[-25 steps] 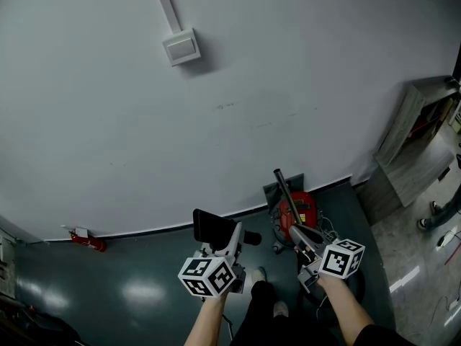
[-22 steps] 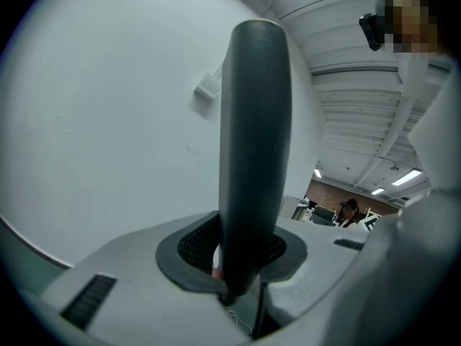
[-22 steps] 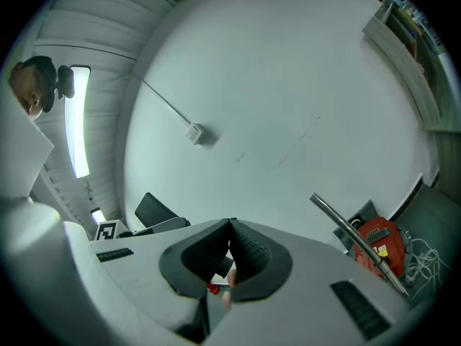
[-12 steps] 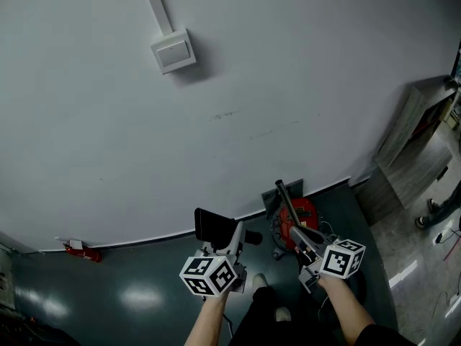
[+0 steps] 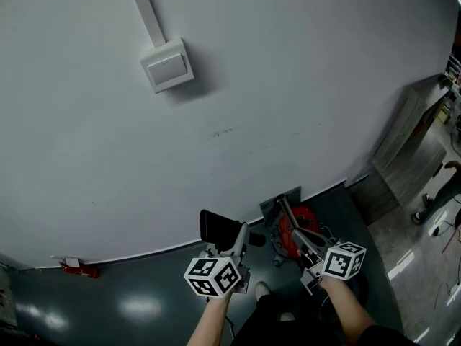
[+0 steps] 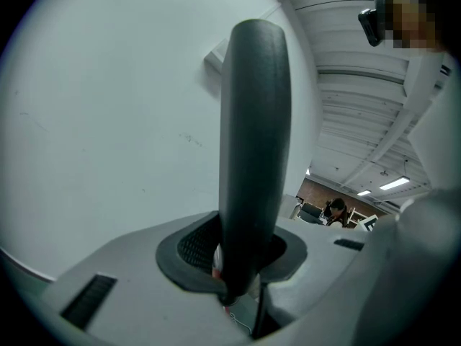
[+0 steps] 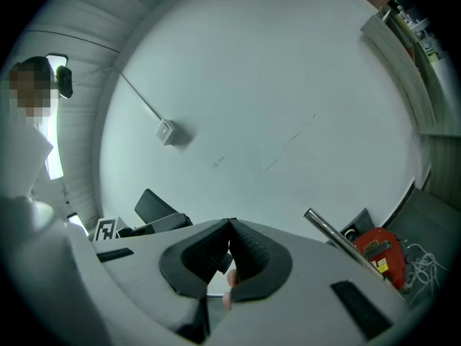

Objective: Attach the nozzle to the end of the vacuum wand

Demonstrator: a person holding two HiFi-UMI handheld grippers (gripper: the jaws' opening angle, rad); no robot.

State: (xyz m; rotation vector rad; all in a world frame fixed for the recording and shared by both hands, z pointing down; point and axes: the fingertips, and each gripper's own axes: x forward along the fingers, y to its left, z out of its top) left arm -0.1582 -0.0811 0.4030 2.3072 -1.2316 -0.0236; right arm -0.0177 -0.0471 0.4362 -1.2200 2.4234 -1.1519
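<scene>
- Left tongs (image 6: 241, 259): clamped on the black nozzle (image 6: 252, 143), which stands upright between the pads and is held in the air in front of the wall (image 5: 288, 85).
- Right tongs (image 7: 230, 231): pressed together, nothing between them.
- Vacuum wand (image 7: 336, 238): bare metal tube, slanting up from the red vacuum (image 7: 379, 254); just right of the right tongs, apart from the nozzle.
- Red vacuum: on the dark floor (image 5: 144, 301) against the wall.
- Wall: grey, with a switch box (image 5: 167, 65).
</scene>
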